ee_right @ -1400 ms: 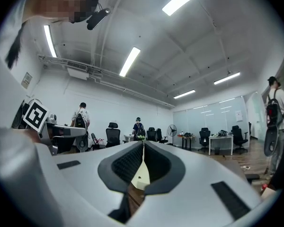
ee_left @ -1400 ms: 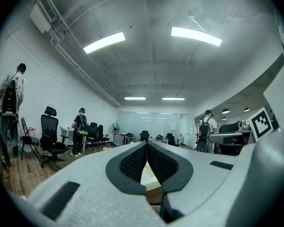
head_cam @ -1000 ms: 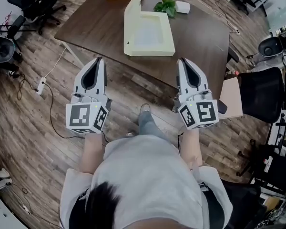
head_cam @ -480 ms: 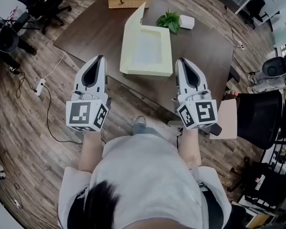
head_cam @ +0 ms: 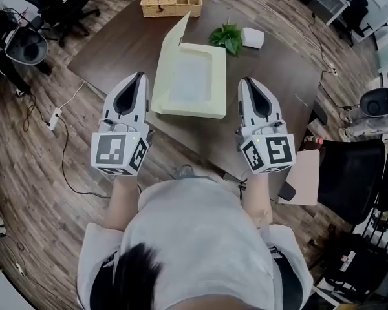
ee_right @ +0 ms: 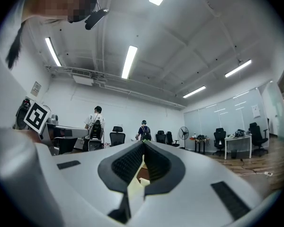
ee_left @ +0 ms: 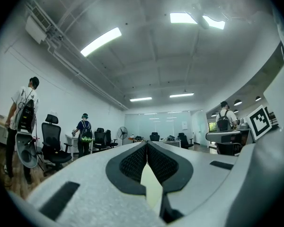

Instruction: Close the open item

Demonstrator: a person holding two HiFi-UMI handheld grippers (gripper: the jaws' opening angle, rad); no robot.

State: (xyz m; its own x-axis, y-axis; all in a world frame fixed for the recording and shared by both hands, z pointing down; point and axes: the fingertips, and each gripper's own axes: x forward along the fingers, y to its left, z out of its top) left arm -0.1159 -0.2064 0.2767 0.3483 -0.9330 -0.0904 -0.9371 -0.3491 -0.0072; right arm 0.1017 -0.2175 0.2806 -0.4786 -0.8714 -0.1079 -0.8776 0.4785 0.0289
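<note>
A pale yellow open box (head_cam: 189, 79) lies on the dark wooden table (head_cam: 116, 50), and its lid (head_cam: 171, 41) stands up along the left side. My left gripper (head_cam: 140, 76) hovers shut near the table's front edge, just left of the box. To the right of the box my right gripper (head_cam: 247, 81) is held shut too. Neither touches the box. In the left gripper view the left gripper (ee_left: 146, 144) has its jaws pressed together with a sliver of the pale box below. The right gripper (ee_right: 143, 144) shows the same in its own view.
A wicker basket (head_cam: 171, 4), a small green plant (head_cam: 226, 37) and a white container (head_cam: 252, 37) sit at the table's far side. Office chairs stand at the left (head_cam: 26, 44) and right (head_cam: 349, 173). A power strip (head_cam: 55, 115) with cables lies on the floor.
The person has stepped toward the table, so the box now lies between the two gripper tips. Both grippers stay shut and level.
</note>
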